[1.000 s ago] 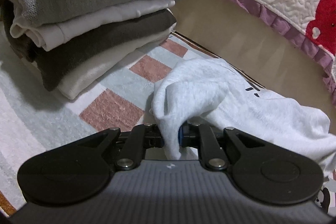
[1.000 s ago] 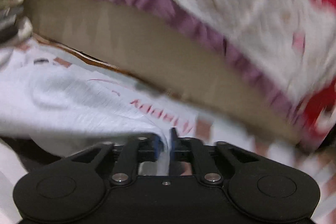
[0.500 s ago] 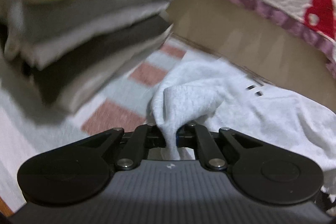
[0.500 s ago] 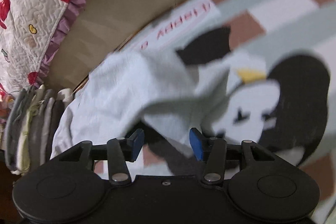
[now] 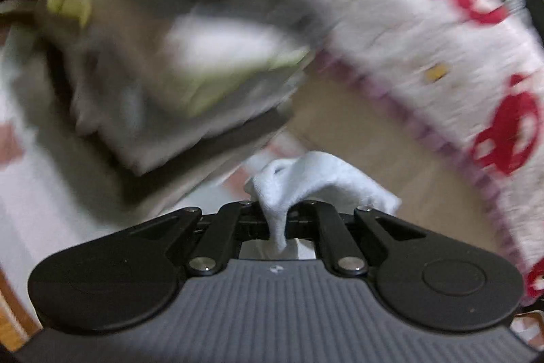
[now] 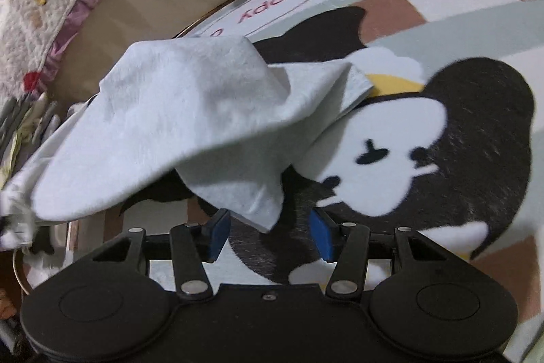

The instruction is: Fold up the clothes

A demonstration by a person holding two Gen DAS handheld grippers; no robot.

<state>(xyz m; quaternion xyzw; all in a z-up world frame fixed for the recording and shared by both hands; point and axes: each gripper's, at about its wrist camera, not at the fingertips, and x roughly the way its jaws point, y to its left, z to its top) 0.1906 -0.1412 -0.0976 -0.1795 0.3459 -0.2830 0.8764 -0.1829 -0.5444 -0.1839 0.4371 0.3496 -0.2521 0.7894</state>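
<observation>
Released by the right gripper [image 6: 268, 232] – jaws apart; left gripper [image 5: 277, 216] apparently clamps the white garment [image 5: 316, 179].

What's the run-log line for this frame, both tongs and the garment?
left tongs: shut on white garment | right tongs: open, garment corner hangs between pads, untouched | garment: lifted off penguin rug | folded stack: blurred

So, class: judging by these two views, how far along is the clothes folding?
Done: a stack of folded clothes stands beside the work area. In hand: the left gripper pinches the white garment, lifted off the penguin rug; the right gripper is open, holding nothing. Left: folding this garment and stacking it.
</observation>
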